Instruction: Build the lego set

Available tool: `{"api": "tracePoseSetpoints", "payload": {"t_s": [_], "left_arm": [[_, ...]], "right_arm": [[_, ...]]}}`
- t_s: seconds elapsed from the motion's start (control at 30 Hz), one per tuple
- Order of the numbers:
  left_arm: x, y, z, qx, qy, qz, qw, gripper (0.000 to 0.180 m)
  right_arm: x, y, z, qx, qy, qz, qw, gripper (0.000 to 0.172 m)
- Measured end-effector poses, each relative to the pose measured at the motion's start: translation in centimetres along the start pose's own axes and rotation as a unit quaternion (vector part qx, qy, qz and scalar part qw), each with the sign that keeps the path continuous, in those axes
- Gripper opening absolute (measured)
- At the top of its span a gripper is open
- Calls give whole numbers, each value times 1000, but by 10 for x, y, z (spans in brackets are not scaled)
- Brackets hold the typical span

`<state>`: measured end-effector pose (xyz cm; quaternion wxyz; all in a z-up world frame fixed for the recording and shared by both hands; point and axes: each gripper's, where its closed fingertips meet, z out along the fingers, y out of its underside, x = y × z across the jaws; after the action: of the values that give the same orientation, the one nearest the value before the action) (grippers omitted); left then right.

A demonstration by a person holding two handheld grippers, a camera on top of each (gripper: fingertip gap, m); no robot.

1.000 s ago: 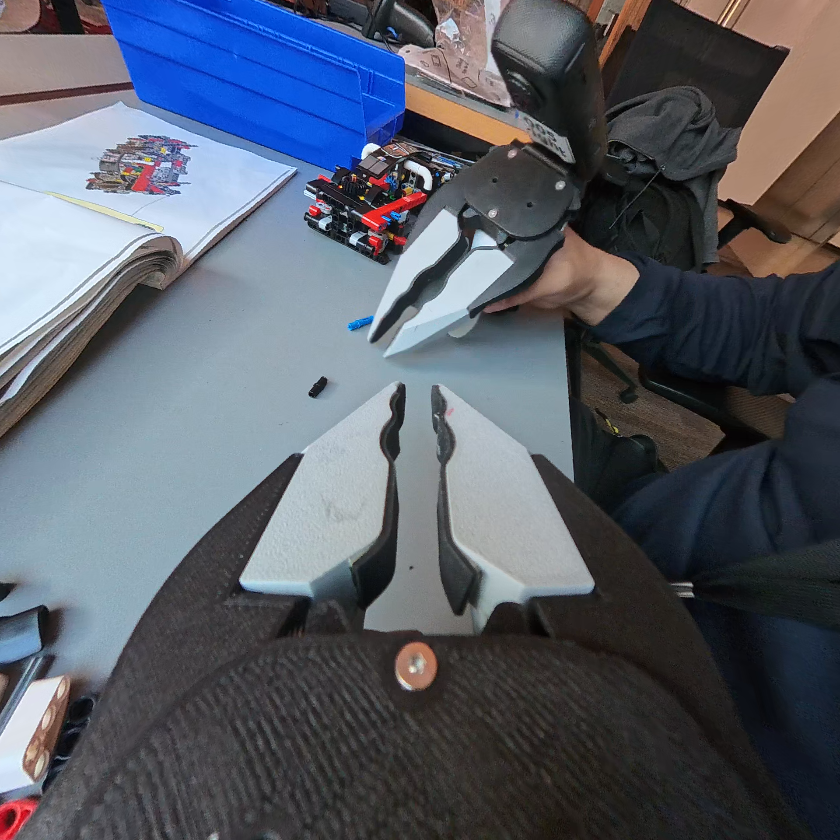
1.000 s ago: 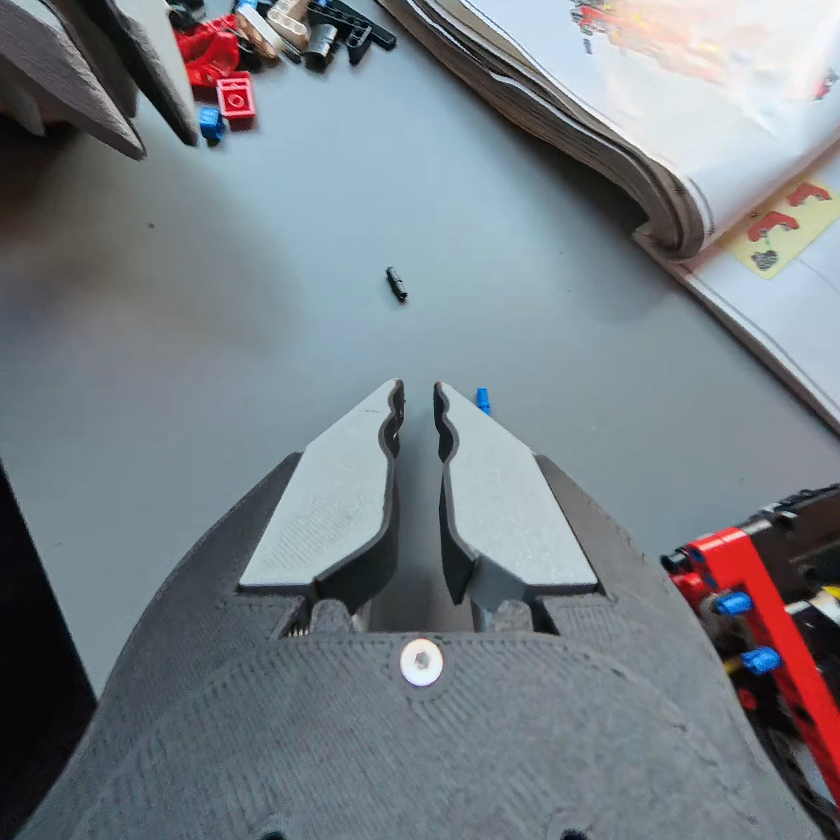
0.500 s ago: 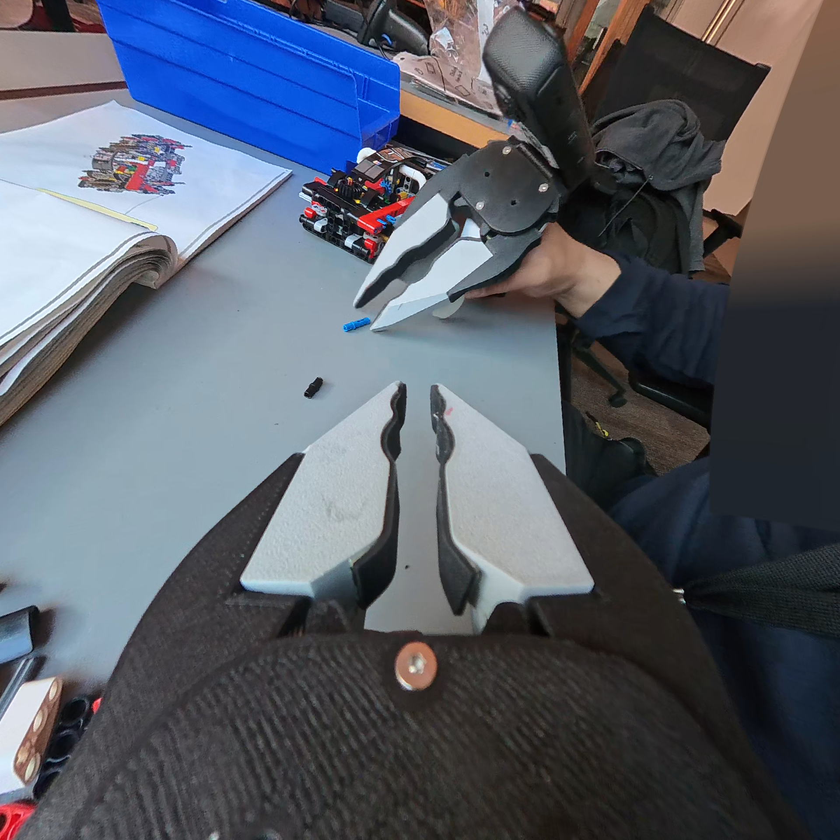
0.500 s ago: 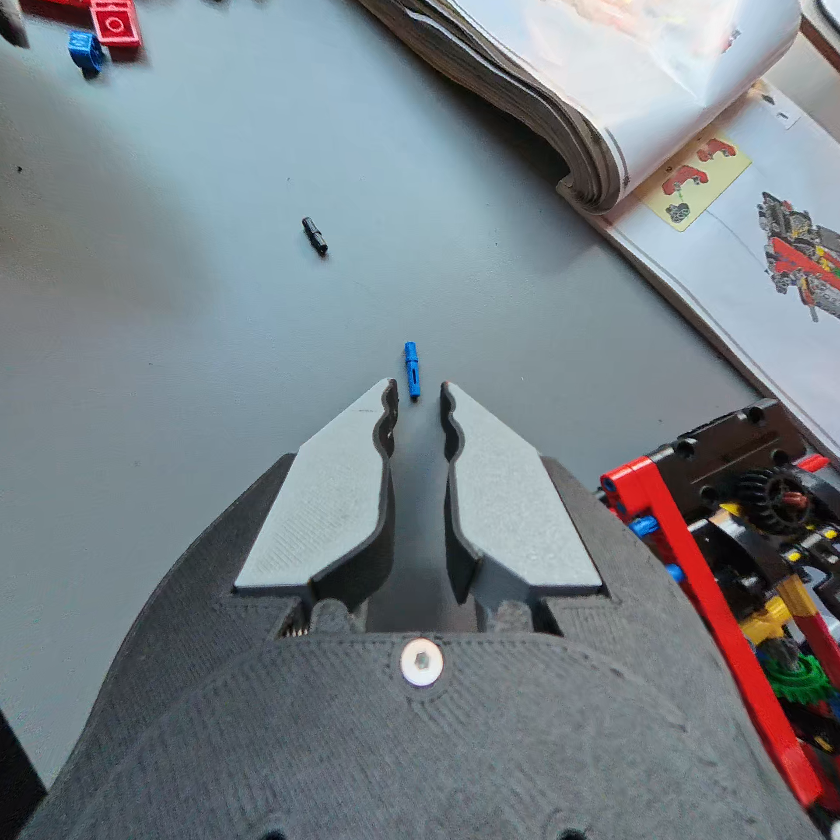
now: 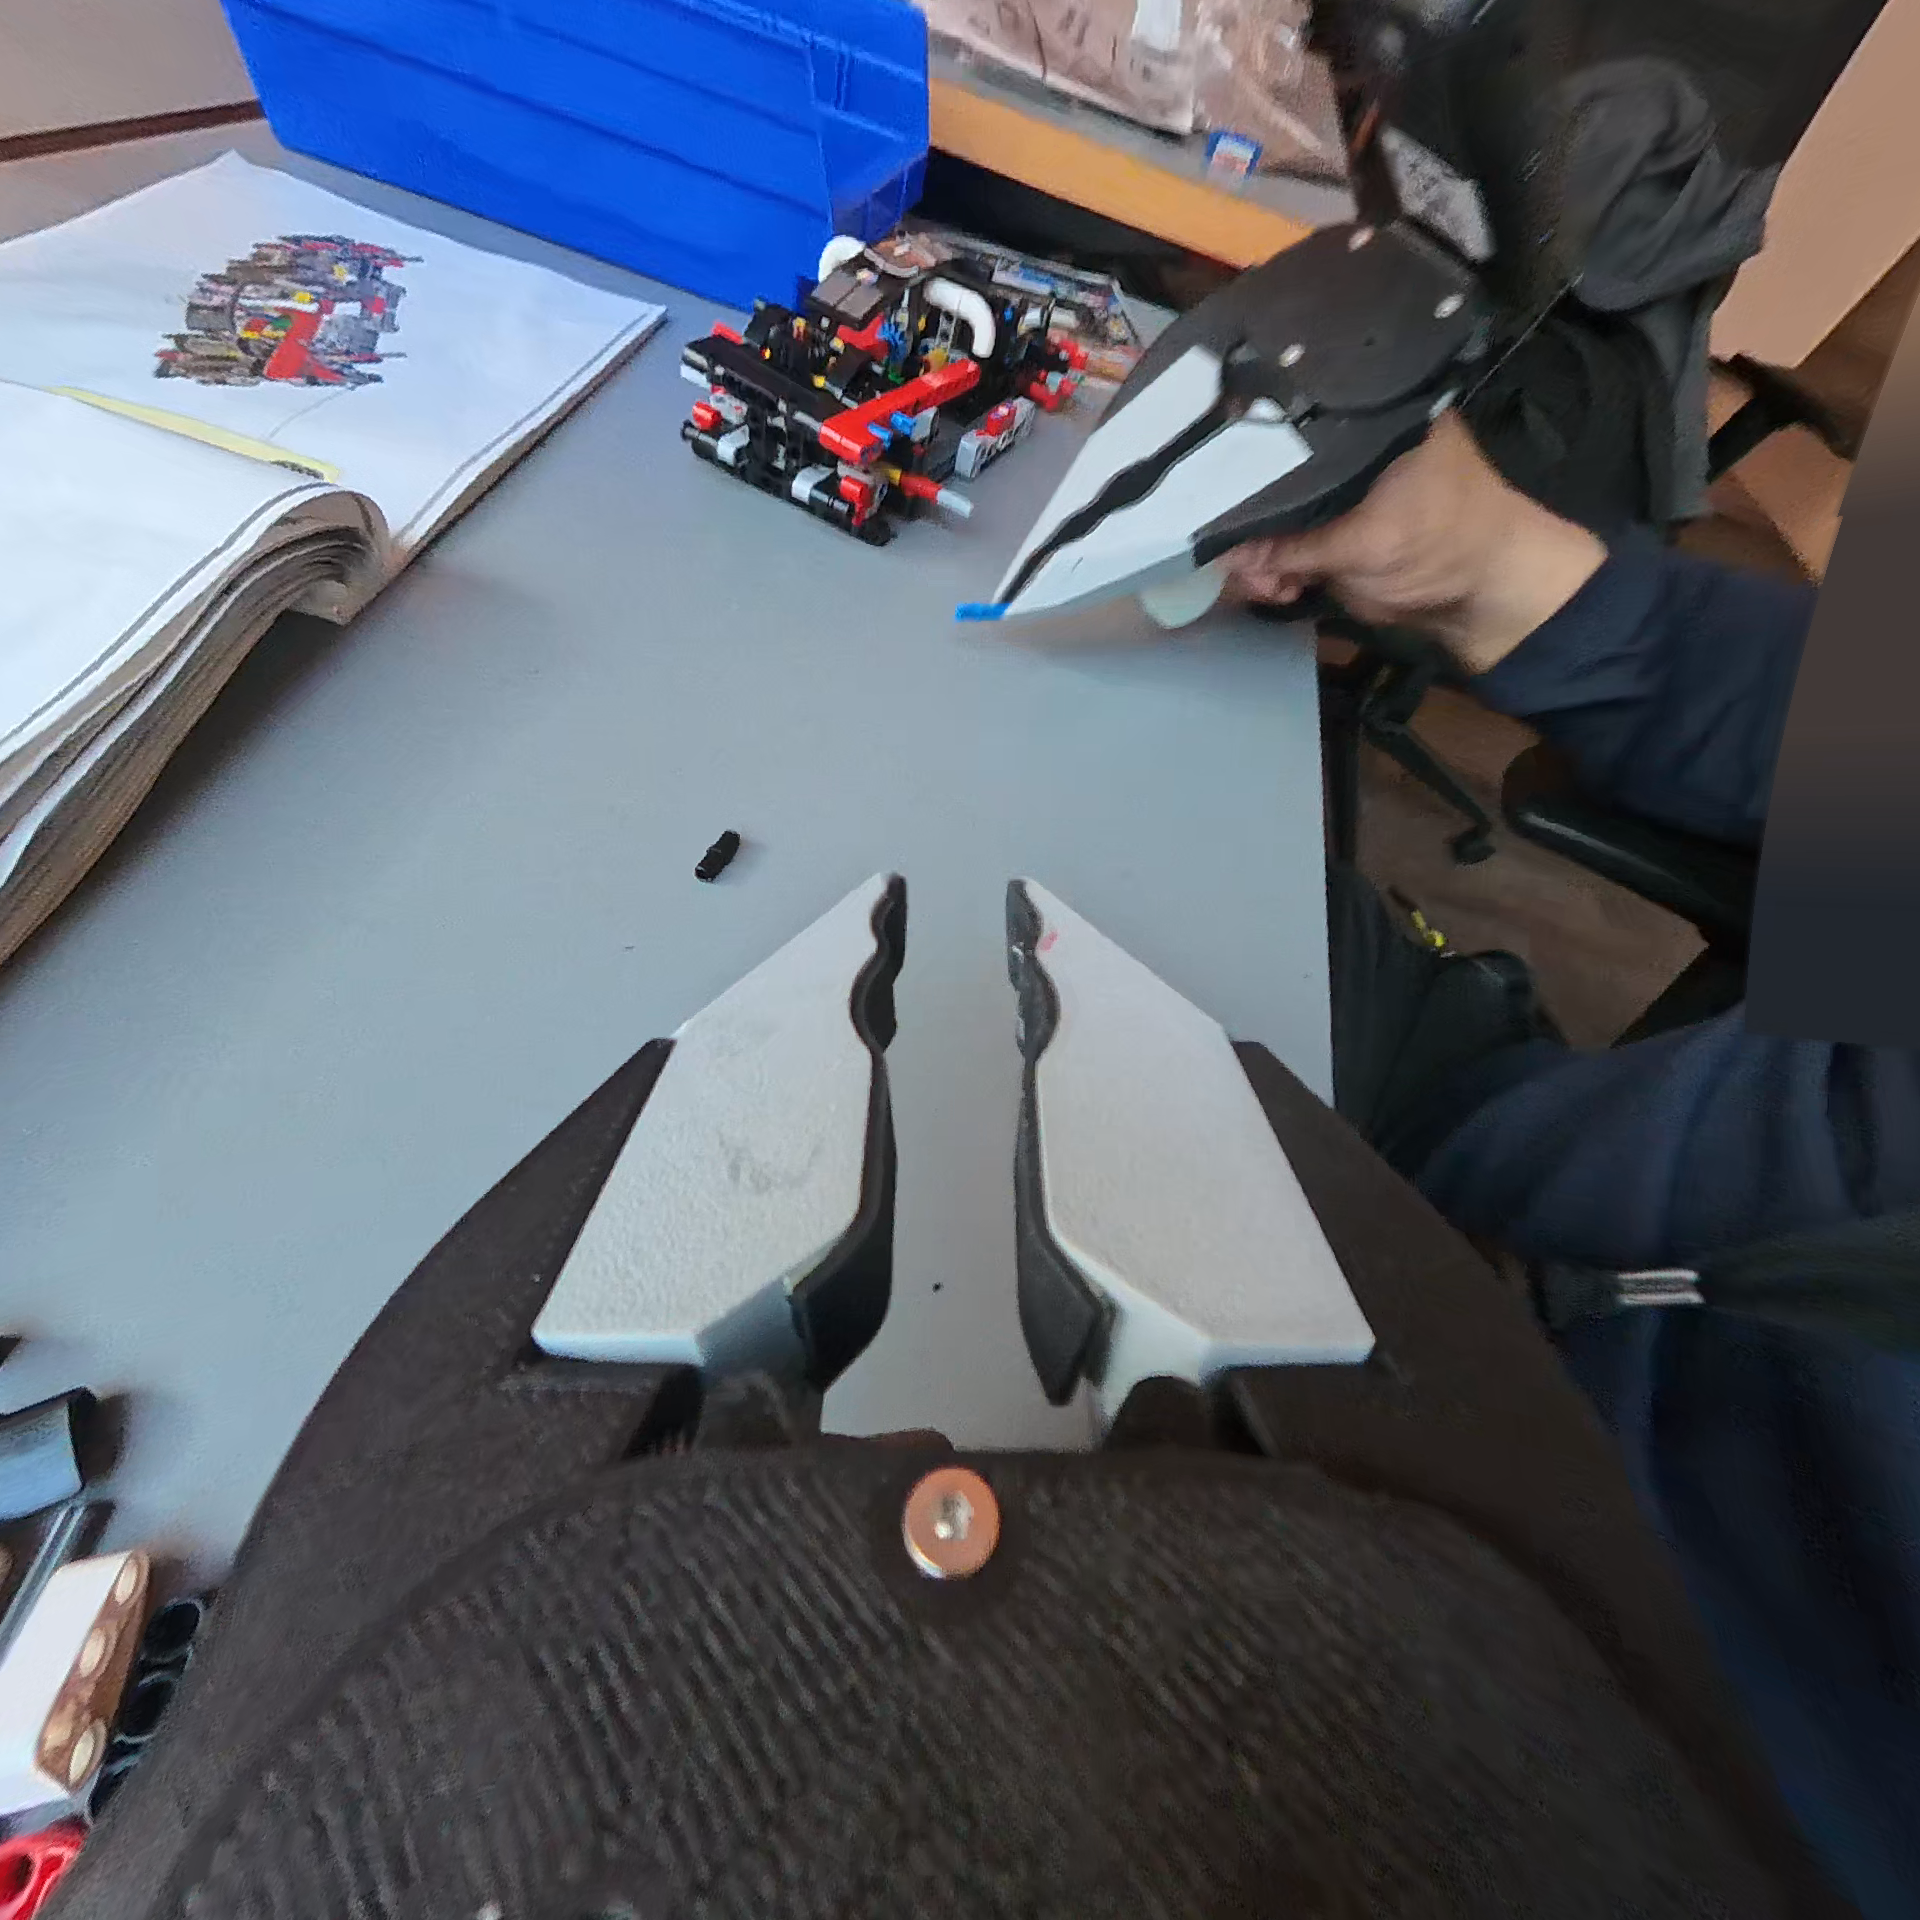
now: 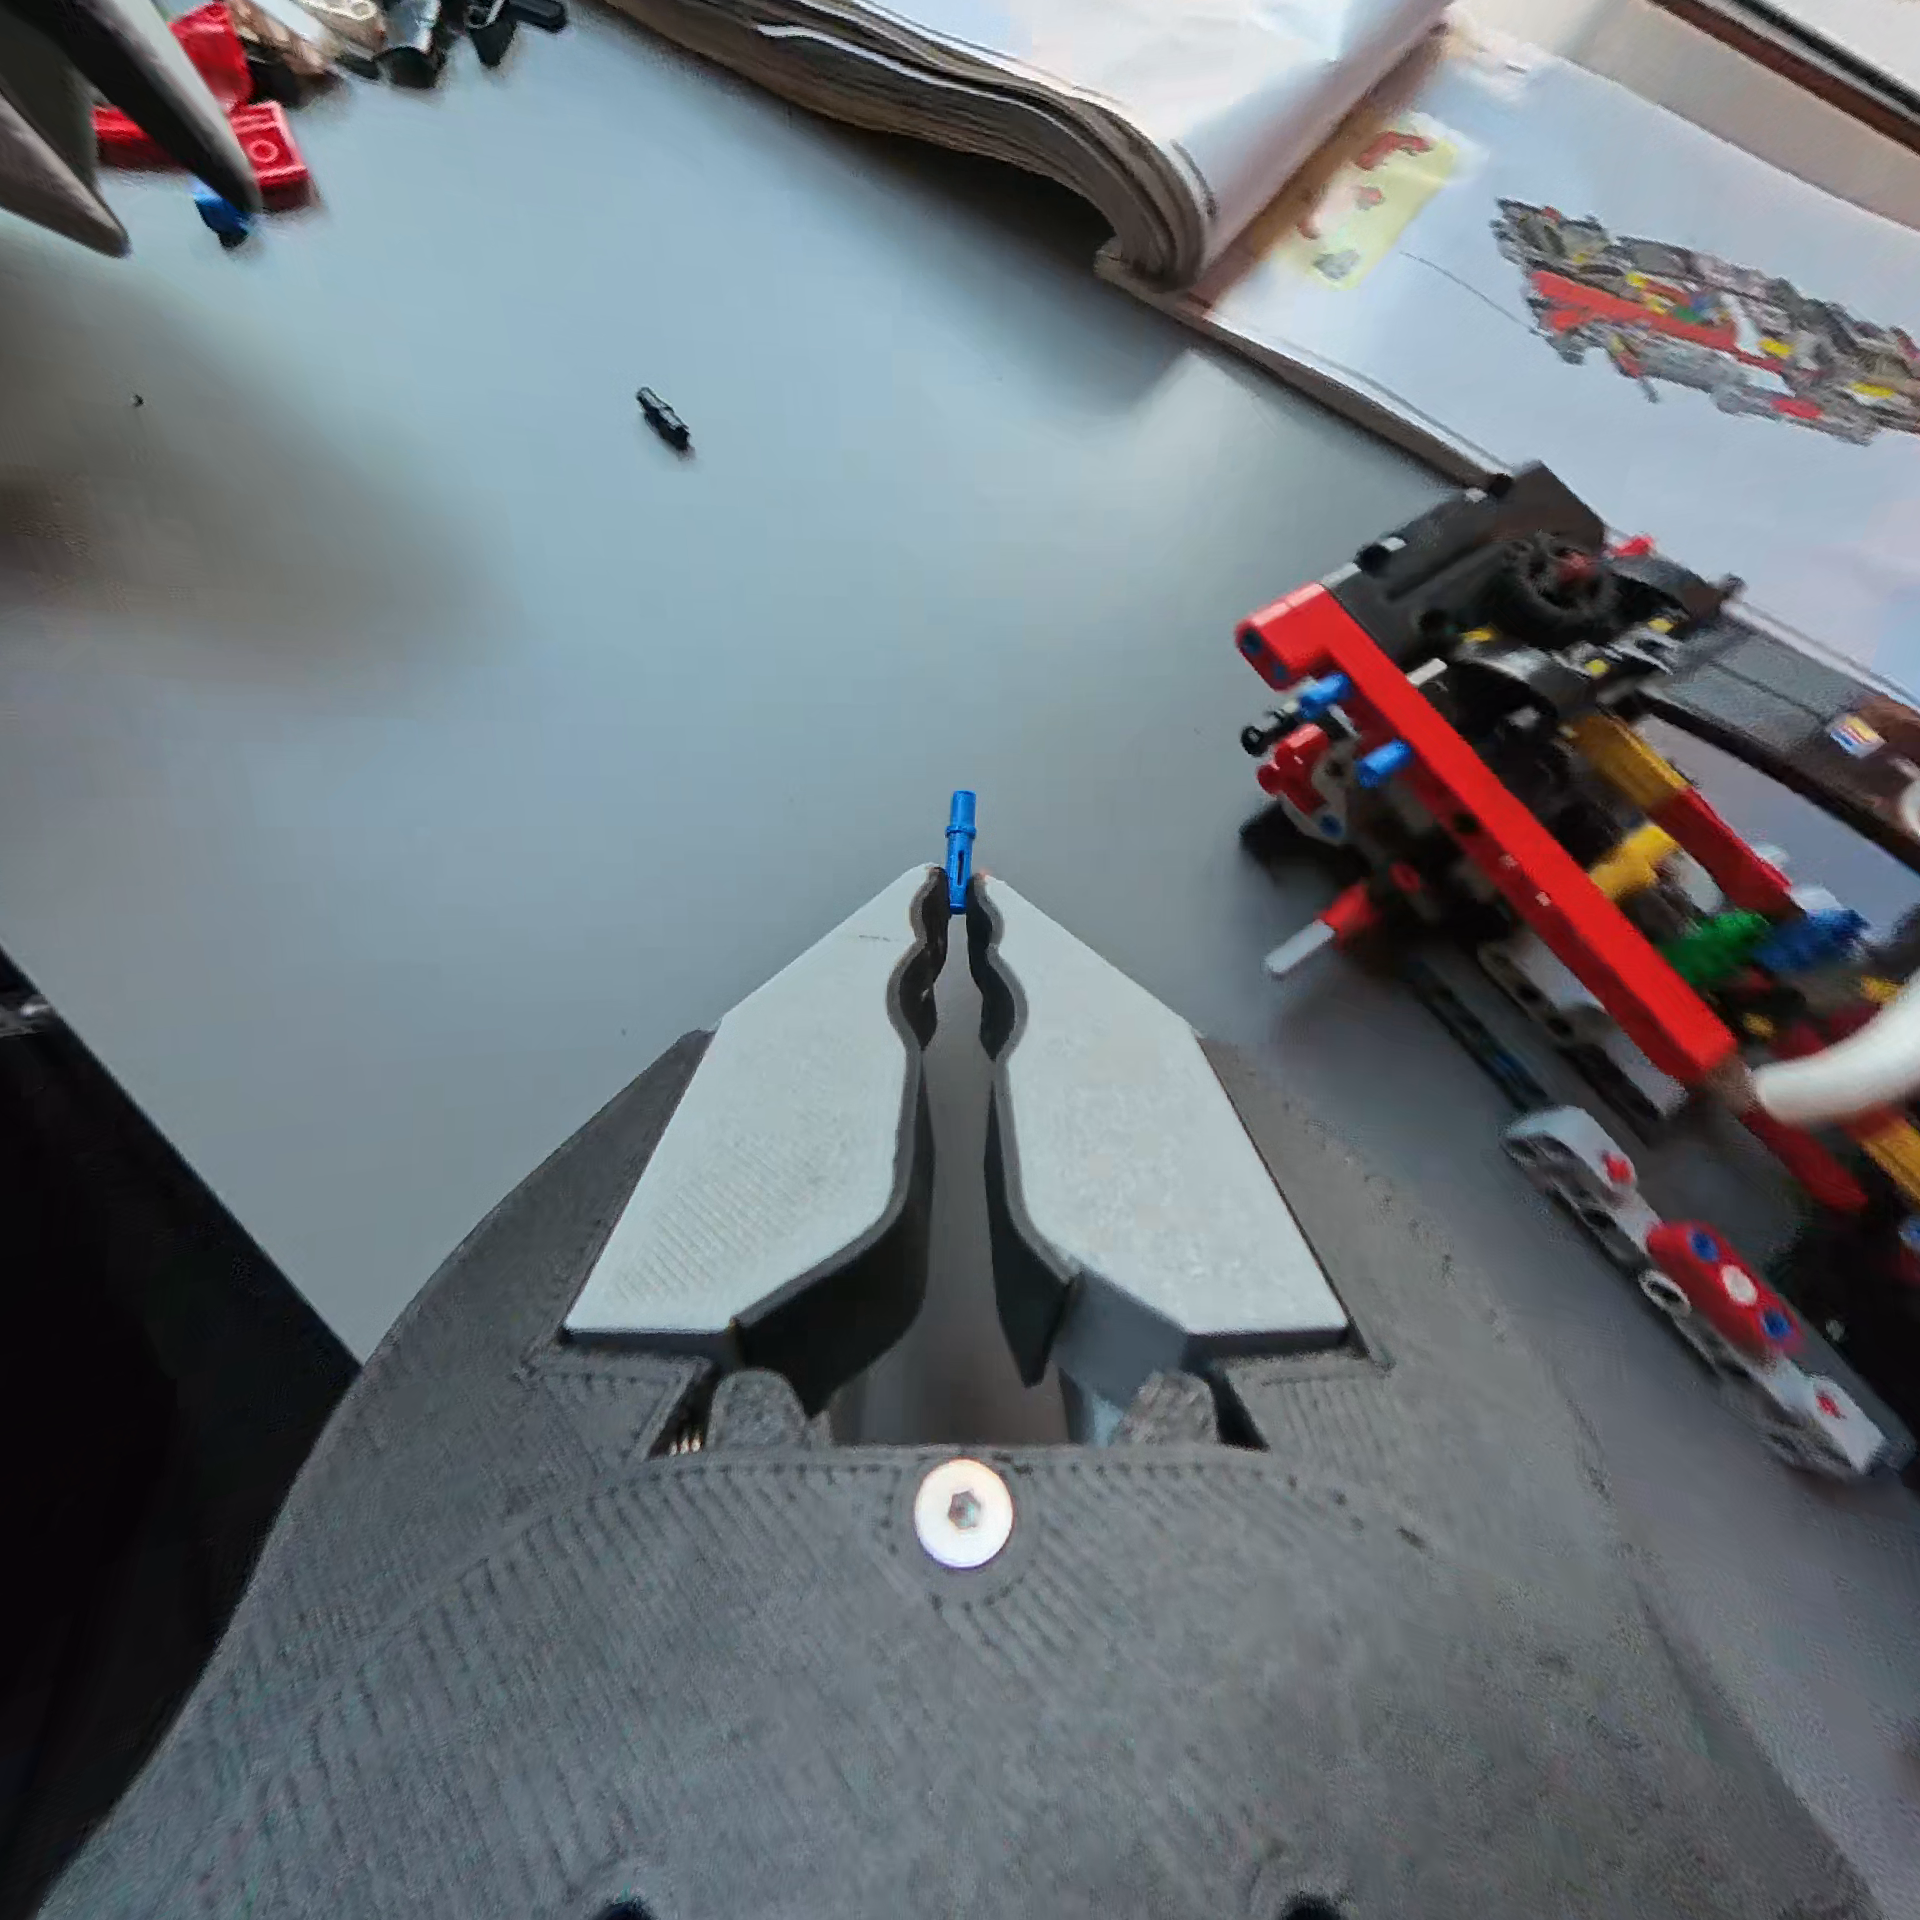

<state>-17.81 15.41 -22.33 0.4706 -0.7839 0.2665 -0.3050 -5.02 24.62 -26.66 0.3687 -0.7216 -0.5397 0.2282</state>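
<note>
Right tongs (image 6: 958,883): fingertips clamped on the near end of a small blue pin (image 6: 959,847); pads pressing on both sides, most of the pin projecting forward past the tips.
Change since half a second ago: pin then lying loose on the grey table (image 6: 727,675) just ahead of parted tips; now pinched between them, with the tips drawn together.
Same grasp from the left wrist view: right tongs (image 5: 1013,608) low over the table near its right edge, blue pin (image 5: 977,611) poking from the tips; whether the pin has left the tabletop cannot be told.
Left tongs (image 5: 954,888): fingers apart, nothing between them but bare table; gap wider than a moment ago.
Nearest to left tongs: a short black pin (image 5: 717,855), lying loose just ahead and to the left of the tips, not touched.
Brick model (image 5: 862,405): red, black and grey, standing beyond the right tongs, near a blue bin (image 5: 582,135).
Open booklet (image 5: 208,468): thick, lying at the left side of the table.
Loose bricks (image 6: 260,145): red and blue pieces scattered by the left tongs.
</note>
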Motion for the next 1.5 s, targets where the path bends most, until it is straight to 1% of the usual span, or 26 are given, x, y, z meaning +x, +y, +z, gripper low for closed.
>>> {"api": "tracePoseSetpoints", "payload": {"t_s": [0.13, 0.17, 0.23, 0.27, 0.33, 0.4, 0.47, 0.53, 0.6, 0.73, 0.8, 0.87, 0.97, 1.03, 1.07, 1.17, 1.27, 1.3, 1.37, 1.43, 1.5], "left_arm": [[3, -4, 10, -4, -30, 29, 999, 20], [6, -6, 14, -11, -28, 31, 999, 22], [10, -5, 24, -50, -24, 18, 998, 37], [14, -5, 29, -67, -15, 14, 998, 39], [23, -9, 39, -73, 7, 13, 997, 40], [28, -11, 49, -65, 5, 27, 998, 40], [31, -5, 53, -67, -13, 54, 996, 38], [30, 5, 50, -82, -30, 83, 993, 31], [25, 10, 44, -85, -50, 99, 990, 29], [23, 16, 36, -78, -46, 83, 992, 30], [23, 13, 33, -64, -49, 85, 993, 30], [21, 11, 31, -57, -53, 76, 994, 30], [13, 14, 27, -62, -66, 58, 994, 29], [2, 13, 19, -55, -101, 58, 992, 25], [-1, 12, 15, -54, -108, 60, 991, 25], [-4, 13, 4, -66, -85, 80, 991, 25], [-23, 17, -3, -66, -103, 100, 987, 25], [-29, 21, -4, -78, -110, 97, 986, 25], [-35, 25, -6, -89, -112, 88, 986, 24], [-44, 24, -10, -84, -124, 63, 987, 15], [-42, 22, -12, -72, -92, 30, 993, 14]], "right_arm": [[12, 13, -16, 5, 18, 16, 1000, 1], [14, 14, -18, 9, 21, 17, 1000, 1], [18, 15, -21, 14, 29, 15, 999, 1], [21, 15, -23, 18, 36, 10, 999, 1], [25, 16, -26, 21, 52, -7, 998, 1], [30, 20, -27, 13, 66, -25, 997, 1], [31, 22, -27, 9, 68, -34, 997, 1], [28, 23, -25, 6, 58, -40, 998, 1], [26, 26, -21, -9, 44, -41, 998, 1], [23, 27, -10, -32, 37, -63, 997, 0], [20, 24, -4, -33, 35, -80, 996, 1], [11, 19, 1, -27, 15, -103, 994, 1], [6, 14, 7, -23, 10, -127, 992, 1], [4, 10, 11, -19, 10, -144, 989, 1], [5, 9, 13, -19, 17, -150, 988, 1], [8, 5, 18, -21, 65, -179, 982, 1], [12, 3, 18, -23, 139, -238, 961, 0], [12, 3, 18, -23, 152, -252, 955, 0], [16, 2, 21, -27, 150, -236, 960, 0], [22, 2, 23, -32, 131, -190, 972, 0], [25, 2, 23, -35, 128, -175, 976, 0]]}}
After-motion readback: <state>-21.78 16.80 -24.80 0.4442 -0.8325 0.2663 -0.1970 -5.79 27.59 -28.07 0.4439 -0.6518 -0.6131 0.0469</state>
